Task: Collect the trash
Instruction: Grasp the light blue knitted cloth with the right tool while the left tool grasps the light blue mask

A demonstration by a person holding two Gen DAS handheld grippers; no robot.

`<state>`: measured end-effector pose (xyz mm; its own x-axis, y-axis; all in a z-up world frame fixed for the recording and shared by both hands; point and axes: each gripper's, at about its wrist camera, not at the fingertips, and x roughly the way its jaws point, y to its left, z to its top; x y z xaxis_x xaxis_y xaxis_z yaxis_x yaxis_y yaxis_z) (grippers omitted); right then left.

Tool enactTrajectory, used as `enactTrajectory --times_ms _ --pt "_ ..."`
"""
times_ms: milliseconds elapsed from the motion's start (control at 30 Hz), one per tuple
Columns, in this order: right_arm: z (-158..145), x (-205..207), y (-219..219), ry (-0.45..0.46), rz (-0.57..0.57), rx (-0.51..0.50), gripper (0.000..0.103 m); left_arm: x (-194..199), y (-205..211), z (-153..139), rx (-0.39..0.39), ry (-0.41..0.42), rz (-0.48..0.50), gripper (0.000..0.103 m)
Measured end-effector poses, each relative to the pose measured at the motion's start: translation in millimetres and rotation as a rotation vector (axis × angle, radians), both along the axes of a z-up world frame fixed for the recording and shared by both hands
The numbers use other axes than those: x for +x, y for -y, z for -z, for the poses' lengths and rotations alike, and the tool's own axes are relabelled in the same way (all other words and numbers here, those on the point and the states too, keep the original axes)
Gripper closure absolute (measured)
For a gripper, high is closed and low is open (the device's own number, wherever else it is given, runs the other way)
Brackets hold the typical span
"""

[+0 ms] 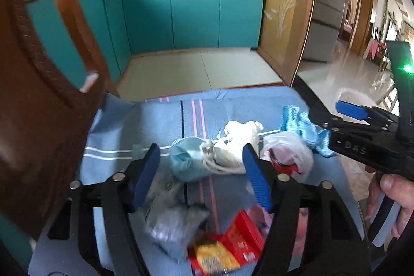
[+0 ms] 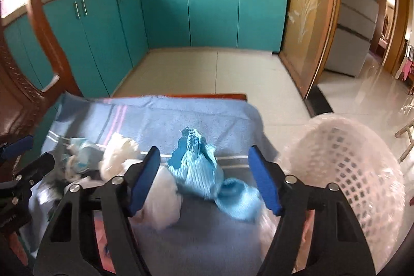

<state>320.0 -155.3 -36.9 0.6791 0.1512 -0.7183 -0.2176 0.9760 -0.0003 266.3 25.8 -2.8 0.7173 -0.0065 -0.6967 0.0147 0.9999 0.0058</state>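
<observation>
Trash point(image 1: 222, 154) fills the left view, the basket point(image 2: 344, 162) shows only in the right view, and both grippers point(image 1: 201, 172) point(image 2: 204, 172) gape wide, holding nothing.

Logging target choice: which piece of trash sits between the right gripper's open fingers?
The crumpled blue ribbed paper, between the right gripper fingers; the white wads lie off to its left.

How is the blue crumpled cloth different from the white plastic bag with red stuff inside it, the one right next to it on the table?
The blue crumpled cloth is opaque ribbed fabric; the white plastic bag is thin film, and red contents show through it. The cloth bunches upward with a loose tail trailing; the bag sits as a rounder bundle. The cloth lies farther from the left gripper than the bag. Both rest on the blue tablecloth, touching each other.
</observation>
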Motion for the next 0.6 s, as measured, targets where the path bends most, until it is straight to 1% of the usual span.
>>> enactTrajectory --times_ms 67,133,167,200,233,267,300,333,367,433,500,533,600 --pt "10.5 15.6 -5.3 -0.039 -0.009 -0.012 0.044 15.9 -1.7 10.3 -0.009 -0.036 0.009 0.049" --pt "22.1 28.9 -7.9 -0.07 0.007 -0.016 0.05 30.4 -4.4 22.6 -0.014 -0.078 0.006 0.057" --pt "28.1 34.7 -7.9 -0.096 0.014 -0.013 0.056 35.6 -5.1 26.9 -0.019 -0.094 0.004 0.06" --pt "33.4 39.2 -7.6 -0.125 0.013 -0.001 0.06 42.2 -6.4 33.6 -0.029 -0.126 0.003 0.072" --pt "36.6 42.0 -8.4 -0.144 0.007 0.008 0.069 45.2 -8.7 38.2 -0.04 -0.141 0.002 0.085" --pt "40.6 44.2 -9.5 -0.163 -0.004 0.015 0.081 45.9 -9.0 39.0 -0.048 -0.143 0.0 0.09" --pt "41.0 44.5 -11.1 -0.16 -0.01 0.017 0.088 45.2 -9.0 39.5 -0.052 -0.14 0.002 0.092" --pt "38.2 42.2 -10.2 -0.143 -0.009 0.019 0.093 42.3 -7.6 36.6 -0.05 -0.12 0.004 0.093" --pt "32.8 39.2 -8.6 -0.124 -0.01 0.029 0.094 39.3 -7.7 32.6 -0.049 -0.095 0.003 0.093" --pt "15.7 30.2 -3.0 -0.072 -0.015 0.069 0.095 26.4 -10.5 14.2 -0.059 -0.016 0.001 0.093" --pt "-12.0 14.5 6.1 0.009 -0.02 0.131 0.095 11.1 -14.4 -7.7 -0.079 0.062 -0.011 0.093" --pt "-24.9 6.8 10.8 0.044 -0.026 0.164 0.095 -3.2 -17.7 -24.9 -0.098 0.115 -0.016 0.093" --pt "-51.3 -12.7 20.0 0.109 -0.033 0.219 0.095 -26.3 -20.0 -49.8 -0.124 0.194 -0.008 0.093"
